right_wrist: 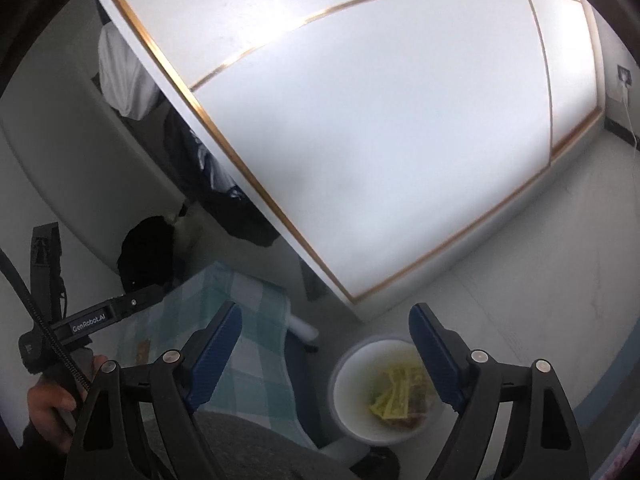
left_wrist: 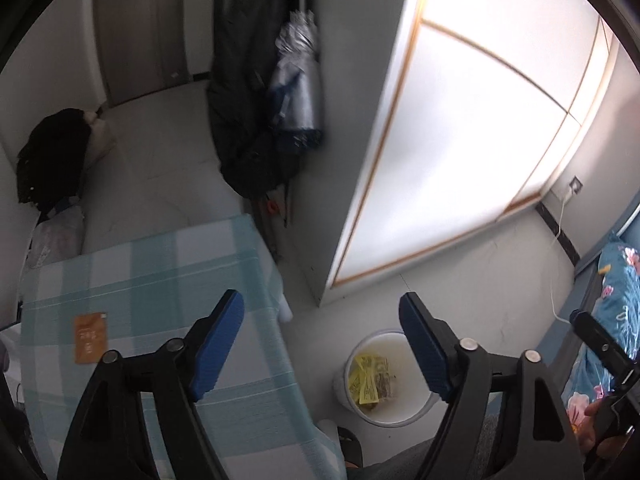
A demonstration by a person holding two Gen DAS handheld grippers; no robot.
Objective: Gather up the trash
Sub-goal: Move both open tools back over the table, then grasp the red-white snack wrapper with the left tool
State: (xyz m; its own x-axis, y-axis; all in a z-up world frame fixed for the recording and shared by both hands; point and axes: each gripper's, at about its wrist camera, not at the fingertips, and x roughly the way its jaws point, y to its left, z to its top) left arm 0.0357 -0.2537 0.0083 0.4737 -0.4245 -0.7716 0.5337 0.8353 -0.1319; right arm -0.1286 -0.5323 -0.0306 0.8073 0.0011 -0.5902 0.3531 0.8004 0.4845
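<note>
A white round bin (left_wrist: 416, 410) stands on the floor beside the table, with yellow wrappers (left_wrist: 366, 378) and brownish trash inside. An orange packet (left_wrist: 90, 337) lies on the checked tablecloth (left_wrist: 160, 272). My left gripper (left_wrist: 322, 344) hangs high above the table's edge and the bin, jaws wide apart, nothing between its blue pads. My right gripper (right_wrist: 325, 354) is also high over the bin (right_wrist: 352, 412), open and empty; the yellow wrappers (right_wrist: 394, 394) show blurred below it. In the right wrist view the left gripper's body (right_wrist: 92, 318) and a hand (right_wrist: 50, 408) holding it show at the left.
A white wardrobe with gold trim (left_wrist: 460, 120) stands behind the bin. Dark hanging clothes and a folded silver umbrella (left_wrist: 298, 88) fill its open side. A black bag (left_wrist: 52, 156) sits by the wall. A floral bed cover (left_wrist: 616, 300) lies at the right. A shoe (left_wrist: 352, 446) shows below.
</note>
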